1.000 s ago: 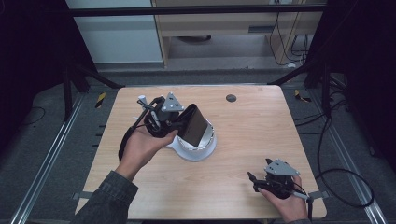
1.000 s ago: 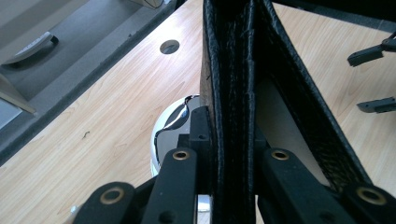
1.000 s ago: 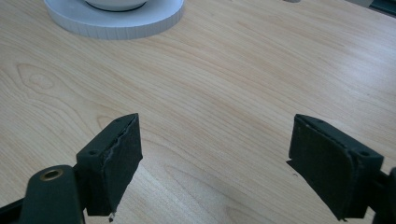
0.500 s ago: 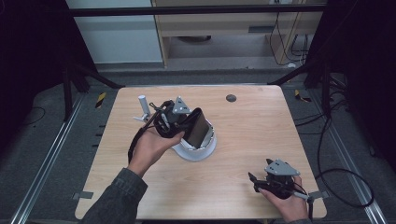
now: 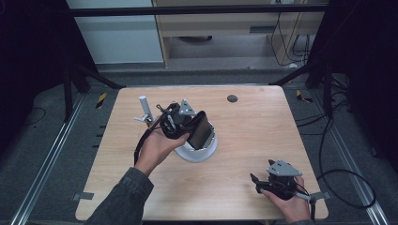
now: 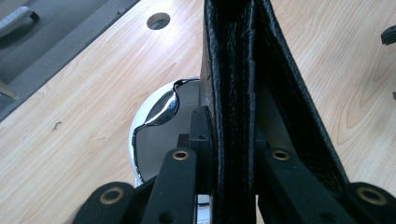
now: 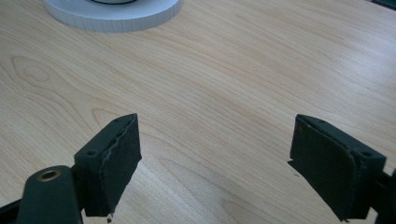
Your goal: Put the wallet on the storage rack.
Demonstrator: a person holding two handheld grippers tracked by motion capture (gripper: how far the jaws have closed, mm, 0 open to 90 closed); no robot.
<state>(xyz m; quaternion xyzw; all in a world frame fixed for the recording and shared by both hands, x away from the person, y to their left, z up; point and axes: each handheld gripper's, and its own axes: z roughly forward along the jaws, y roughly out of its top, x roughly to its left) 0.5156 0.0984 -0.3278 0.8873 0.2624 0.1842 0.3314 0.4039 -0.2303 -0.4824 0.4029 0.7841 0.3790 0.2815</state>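
Black leather wallet [image 5: 201, 127], upright and pinched in left tool [image 5: 195, 131], hangs directly above round white-rimmed metal dish [image 5: 206, 151] mid-frame; right tool [image 5: 256, 180] gapes empty, lower right

A light wooden tabletop [image 5: 263, 136] stands on grey floor [image 5: 42, 140], a round hole [image 5: 232, 98] near its 12 o'clock edge. At 12 o'clock beyond stand a white cabinet [image 5: 117, 33] and a wooden shelf unit [image 5: 220, 23]. Cables [image 5: 347, 183] trail at 4 o'clock; dark surroundings.
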